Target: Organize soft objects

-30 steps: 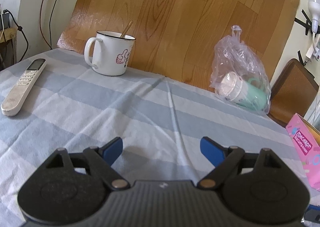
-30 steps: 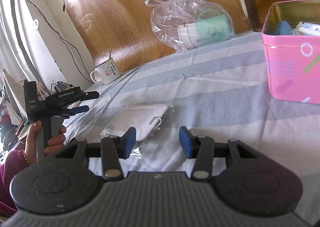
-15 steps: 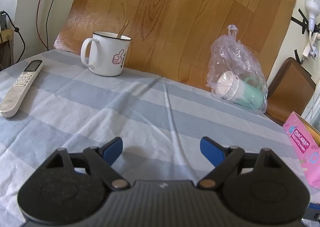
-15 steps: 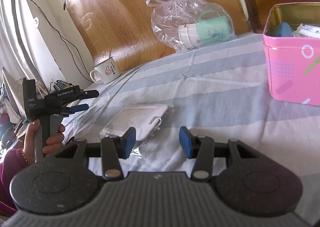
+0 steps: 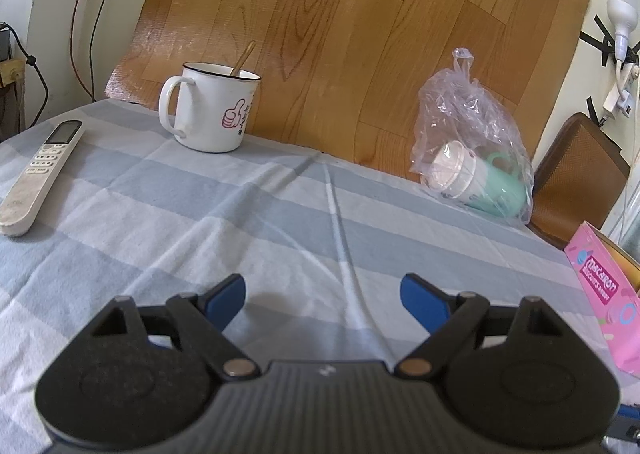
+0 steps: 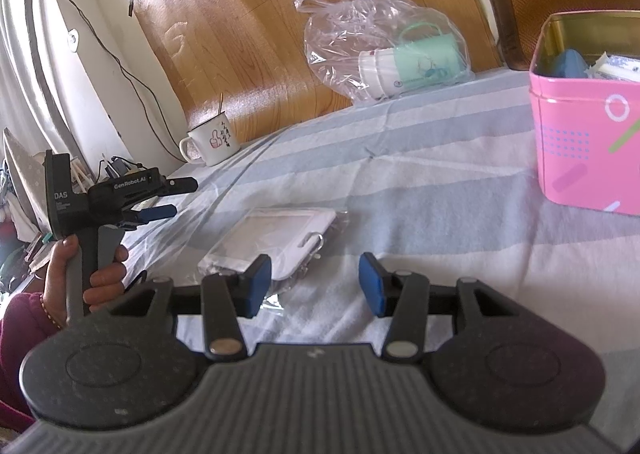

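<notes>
Holding two grippers above a striped tablecloth (image 6: pixel 460 190), both with jaws apart and empty.
Left gripper (image 5: pixel 323 294) hovers over bare cloth; right gripper (image 6: pixel 315 284) sits just near of a white plastic-wrapped packet (image 6: pixel 276 246); a pink tin (image 6: pixel 588 142) stands far right.

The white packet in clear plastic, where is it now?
In the right wrist view the white packet lies flat on the striped tablecloth, just beyond the right gripper's left fingertip.
</notes>
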